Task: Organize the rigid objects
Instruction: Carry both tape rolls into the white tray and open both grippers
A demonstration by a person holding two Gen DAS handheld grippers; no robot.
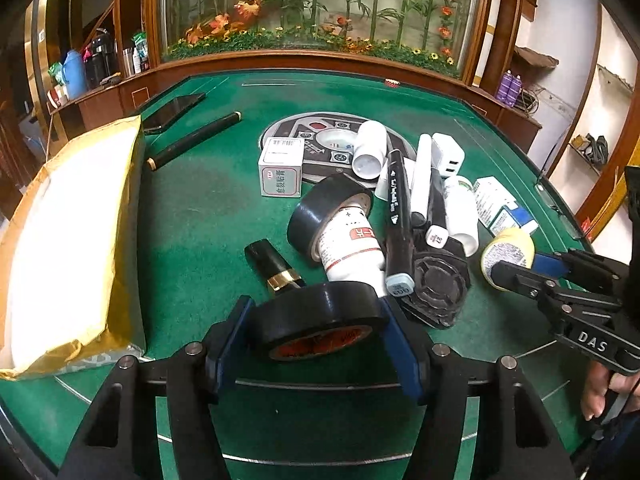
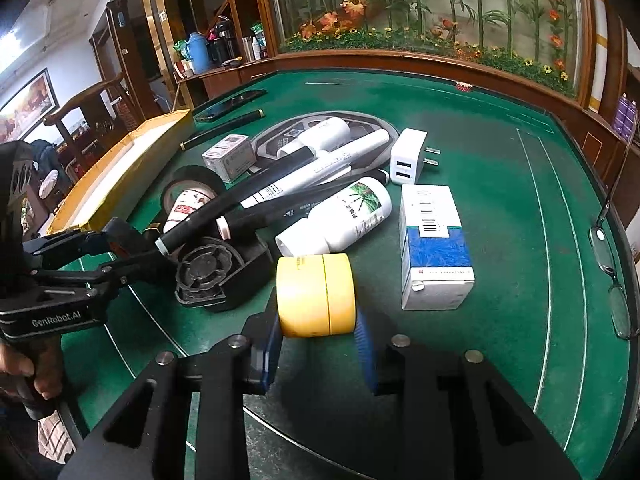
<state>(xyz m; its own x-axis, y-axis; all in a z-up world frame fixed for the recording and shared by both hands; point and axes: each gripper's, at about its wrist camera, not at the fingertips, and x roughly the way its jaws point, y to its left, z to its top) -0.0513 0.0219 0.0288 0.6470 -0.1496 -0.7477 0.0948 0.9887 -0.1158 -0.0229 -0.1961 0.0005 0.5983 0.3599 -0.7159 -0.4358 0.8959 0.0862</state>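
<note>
The left gripper [image 1: 316, 320] clamps a black tape roll [image 1: 320, 316] between its blue pads, while the right gripper [image 2: 320, 328], to its right, grips a yellow tape roll [image 2: 316, 294], the cluttered pile [image 1: 404, 216] just ahead of both.

Background only: green felt table [image 2: 500, 168], wood-framed room.
Glass display case [image 1: 320, 4] with bamboo and orange flowers behind the far edge. Blue thermos [image 2: 198, 51] on the left sideboard, purple bottles [image 1: 510, 87] on the right. Eyeglasses [image 2: 610, 276] lie at the table's right rim.
</note>
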